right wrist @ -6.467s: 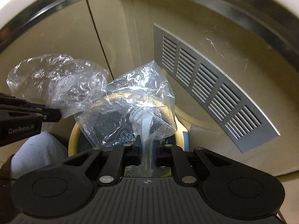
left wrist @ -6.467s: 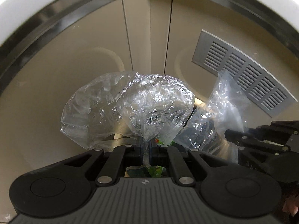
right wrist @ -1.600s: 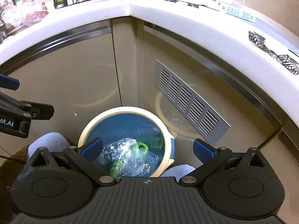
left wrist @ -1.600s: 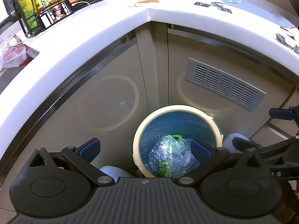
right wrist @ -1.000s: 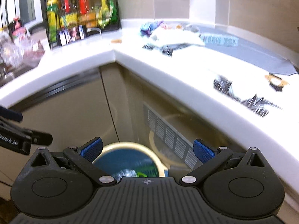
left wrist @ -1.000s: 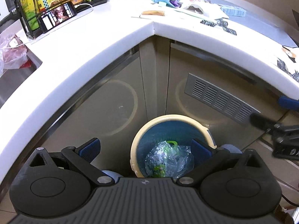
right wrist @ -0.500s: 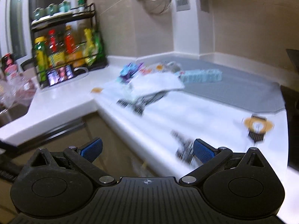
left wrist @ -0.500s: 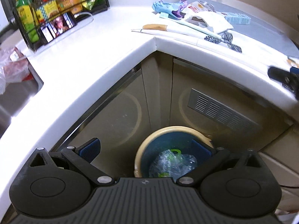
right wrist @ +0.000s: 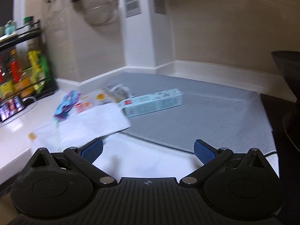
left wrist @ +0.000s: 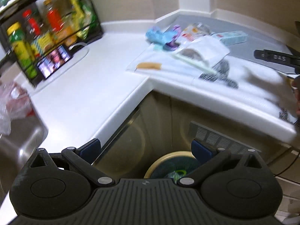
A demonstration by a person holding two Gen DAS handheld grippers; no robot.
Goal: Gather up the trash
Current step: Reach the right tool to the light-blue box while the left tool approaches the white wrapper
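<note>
My left gripper is open and empty, held above the counter edge. Below it on the floor stands a trash bin with a cream rim and a blue inside, holding crumpled clear plastic with a green ring. My right gripper is open and empty over the white counter; it also shows in the left wrist view. On the counter lie a light blue carton, a white paper wrapper, a blue and purple wrapper and a printed packet.
A black rack of bottles stands at the back left of the white counter. A steel sink with a plastic bag is at far left. A grey mat covers the right counter; a dark appliance stands at right.
Both grippers let go of the clear plastic bags into the bin, opened and rose. The right gripper swung up over the counter; the left one is lifting and tilting up after it.
</note>
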